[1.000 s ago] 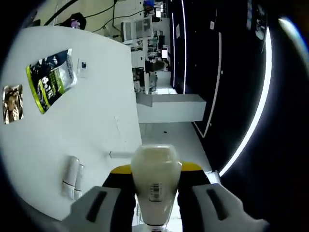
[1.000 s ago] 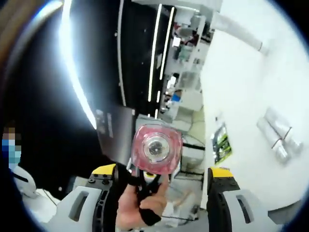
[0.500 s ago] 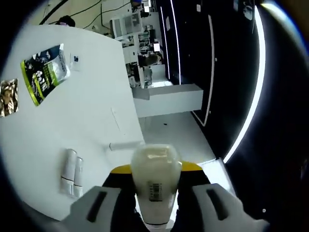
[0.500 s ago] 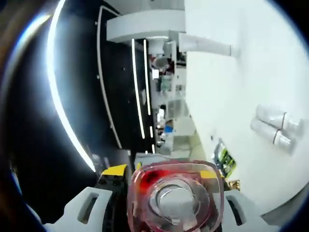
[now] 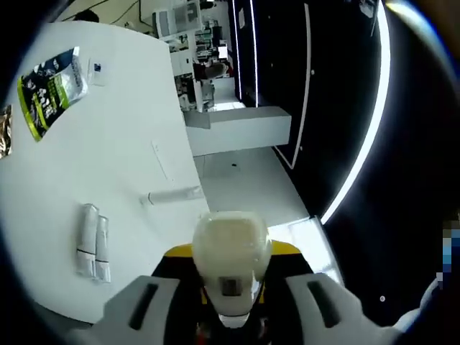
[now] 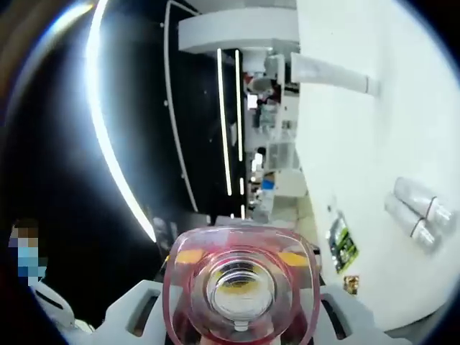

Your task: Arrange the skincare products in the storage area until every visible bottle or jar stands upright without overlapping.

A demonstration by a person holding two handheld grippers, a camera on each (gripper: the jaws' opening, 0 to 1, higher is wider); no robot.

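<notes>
Two grippers: each carries one skincare item, lifted off the table.
Left gripper (image 5: 230, 305): jaws clenched on a cream bottle (image 5: 231, 251), its rounded end pointing away from the camera, a small label on its side.
Right gripper (image 6: 237, 316): jaws grasping a pink jar (image 6: 241, 287), its clear square face turned to the camera.
White table (image 5: 108, 187): seen sideways in both views.
Two tubes (image 5: 92, 241): lying flat side by side, touching, near the table edge.
Green packet (image 5: 49, 88): flat, well apart from the tubes, at the far end.
</notes>
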